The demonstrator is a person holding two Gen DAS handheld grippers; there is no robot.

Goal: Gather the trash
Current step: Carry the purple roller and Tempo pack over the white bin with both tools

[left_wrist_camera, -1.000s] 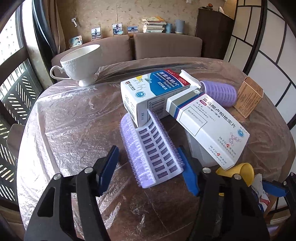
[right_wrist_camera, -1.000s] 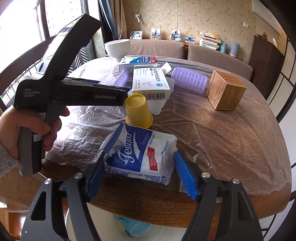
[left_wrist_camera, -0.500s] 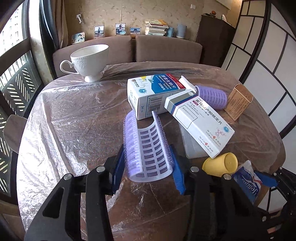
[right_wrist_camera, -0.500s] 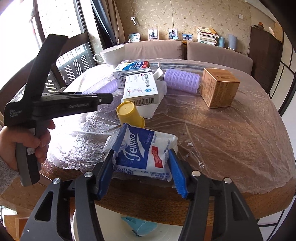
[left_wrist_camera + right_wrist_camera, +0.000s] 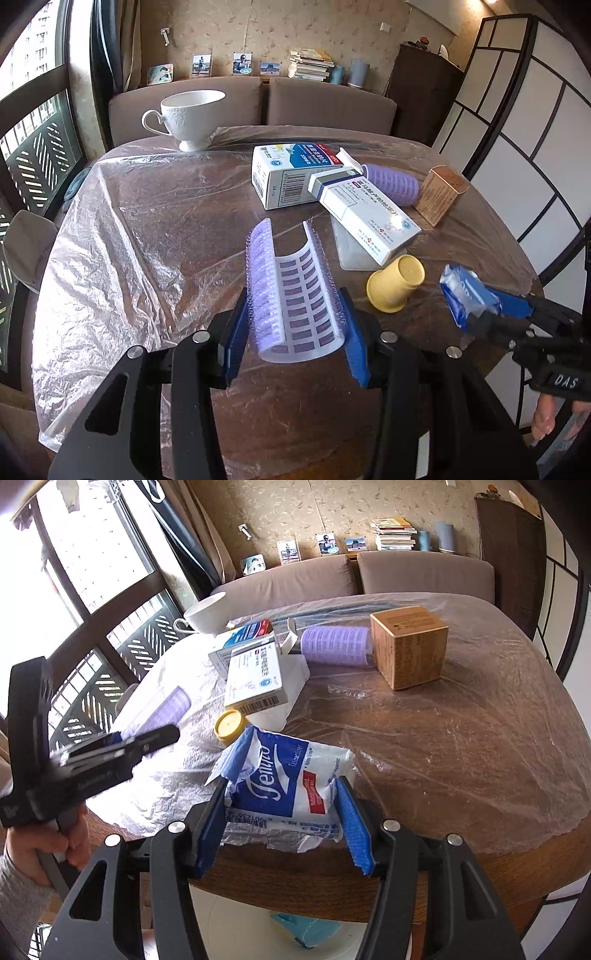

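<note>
1. Over the near middle of the table (image 5: 155, 206), in the left wrist view, the left gripper (image 5: 293, 334) is clamped on a split purple hair roller (image 5: 291, 295); its blue pads press the roller's two bristled sides and the open, curved inner face points up.
2. Same view, toward the far right part of the table: a blue-and-white medicine box (image 5: 291, 173) lies flat, and a second white medicine box (image 5: 369, 218) leans across its right end and over a clear plastic piece beneath it. A whole purple roller (image 5: 391, 184) lies just behind that second box, and a brown cardboard box (image 5: 441, 194) stands near the right edge.
3. A white teacup (image 5: 190, 116) stands at the far left edge. A yellow cup (image 5: 395, 282) sits upside down near the right edge, close to the white box's near end.
4. At the right edge in this view the right gripper (image 5: 476, 306) comes in from the side, closed on a blue tissue pack (image 5: 465, 295).
5. At the near edge of the table (image 5: 461, 738), in the right wrist view, the right gripper (image 5: 282, 823) pinches the tissue pack (image 5: 291, 779) between both pads, with its loose wrapper hanging at the near end.
6. Beyond it stand the yellow cup (image 5: 229, 725), the white medicine box (image 5: 255, 675), the whole purple roller (image 5: 334, 644) and the cardboard box (image 5: 410, 646). The left gripper's black body is at the left, held by a hand (image 5: 44, 849).
7. A pale bin (image 5: 258, 923) shows below the table edge, with something blue inside.
</note>
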